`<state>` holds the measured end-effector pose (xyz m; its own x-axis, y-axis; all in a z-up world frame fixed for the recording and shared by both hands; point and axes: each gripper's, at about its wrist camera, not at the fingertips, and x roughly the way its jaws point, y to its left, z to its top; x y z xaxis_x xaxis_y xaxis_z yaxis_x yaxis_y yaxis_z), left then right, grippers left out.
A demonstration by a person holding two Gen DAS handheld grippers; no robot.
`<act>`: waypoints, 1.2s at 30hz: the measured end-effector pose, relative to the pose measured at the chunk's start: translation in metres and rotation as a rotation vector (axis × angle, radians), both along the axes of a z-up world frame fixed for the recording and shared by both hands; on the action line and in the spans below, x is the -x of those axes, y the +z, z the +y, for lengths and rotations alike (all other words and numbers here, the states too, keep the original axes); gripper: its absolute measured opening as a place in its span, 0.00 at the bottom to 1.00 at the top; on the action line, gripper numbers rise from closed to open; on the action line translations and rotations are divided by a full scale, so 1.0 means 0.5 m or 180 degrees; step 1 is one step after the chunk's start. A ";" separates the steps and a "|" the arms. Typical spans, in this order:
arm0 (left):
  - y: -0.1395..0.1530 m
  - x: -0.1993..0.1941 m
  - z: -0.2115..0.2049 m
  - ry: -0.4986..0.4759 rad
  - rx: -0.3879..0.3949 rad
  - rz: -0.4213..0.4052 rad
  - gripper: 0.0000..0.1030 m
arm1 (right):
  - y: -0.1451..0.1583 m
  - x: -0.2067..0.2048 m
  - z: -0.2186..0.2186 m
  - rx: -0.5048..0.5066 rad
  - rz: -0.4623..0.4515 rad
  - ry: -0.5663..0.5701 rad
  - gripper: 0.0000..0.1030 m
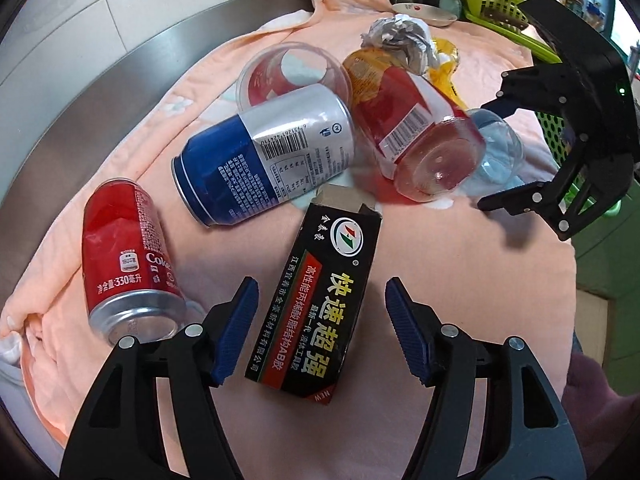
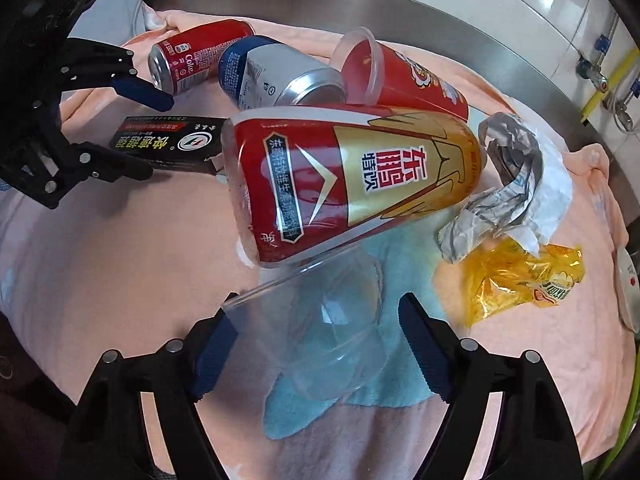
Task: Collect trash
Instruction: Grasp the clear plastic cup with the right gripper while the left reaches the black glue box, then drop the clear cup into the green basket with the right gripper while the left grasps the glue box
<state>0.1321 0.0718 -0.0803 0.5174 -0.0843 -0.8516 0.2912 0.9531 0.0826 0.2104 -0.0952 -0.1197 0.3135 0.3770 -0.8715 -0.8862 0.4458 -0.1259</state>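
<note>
Left claw (image 1: 320, 320) open, straddling the box (image 1: 316, 300), whose long axis ran straight ahead between the fingers, on the towel (image 1: 460, 280). Right claw (image 2: 316, 344) open around a clear cup (image 2: 332, 332), bottle (image 2: 344, 180) just beyond.

A red can (image 1: 128, 256), a blue-and-silver can (image 1: 264, 152) and a black box (image 1: 320, 300) with yellow lettering are lying on a peach cloth (image 1: 460, 280).
</note>
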 end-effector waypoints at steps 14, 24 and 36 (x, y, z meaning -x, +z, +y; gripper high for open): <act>-0.029 -0.011 0.002 -0.0014 0.0006 0.0109 0.57 | 0.013 0.029 -0.032 -0.0183 0.0126 -0.0314 0.60; -0.026 0.000 -0.008 0.0052 0.0006 0.0029 0.48 | 0.030 0.075 -0.103 -0.0494 0.0222 -0.0838 0.60; 0.015 0.075 -0.036 -0.0098 0.0292 -0.0106 0.45 | 0.054 0.116 -0.305 -0.0876 0.0181 -0.1888 0.60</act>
